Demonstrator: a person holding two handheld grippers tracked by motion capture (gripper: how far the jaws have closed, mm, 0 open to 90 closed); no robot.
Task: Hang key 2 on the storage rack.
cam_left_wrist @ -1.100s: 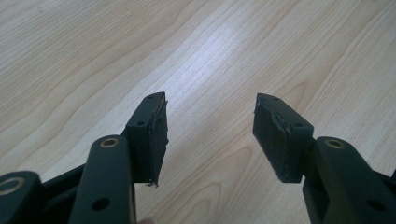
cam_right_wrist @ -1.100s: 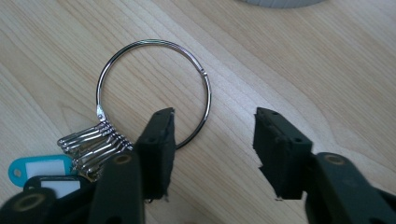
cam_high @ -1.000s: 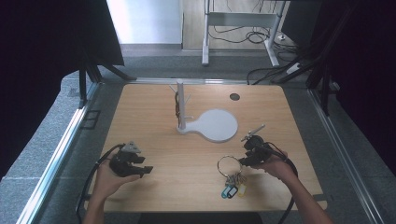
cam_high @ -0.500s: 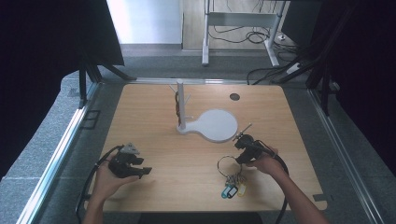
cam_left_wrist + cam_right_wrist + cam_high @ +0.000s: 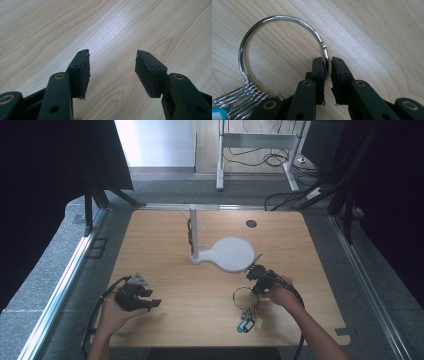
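The big round silver metal key ring point(image 5: 277, 30) lies flat on the pale wooden bench point(image 5: 200, 295), near the front edge on the person's right side; in the high view the key ring point(image 5: 243, 295) sits just beside the right hand; a bunch of small silver keys point(image 5: 244, 96) hangs on it, and a blue tag point(image 5: 243, 325) and a yellow tag point(image 5: 258, 322) lie at the end of the bunch, closest to the person; the right gripper point(image 5: 328, 65) has just been closing its jaws, with the thin wire of the ring between them; the two black pads stand almost together and squeeze the wire near its little joint; the left gripper point(image 5: 112, 68) rests in the left hand point(image 5: 116, 312) over bare wood, well apart from the ring, with its jaws wide and nothing between them; farther back, near the middle of the bench, stands a white stand with a round flat base point(image 5: 231, 253) and a thin upright post point(image 5: 193, 230) with small pegs; a small dark round hole point(image 5: 251, 223) shows in the bench behind it.
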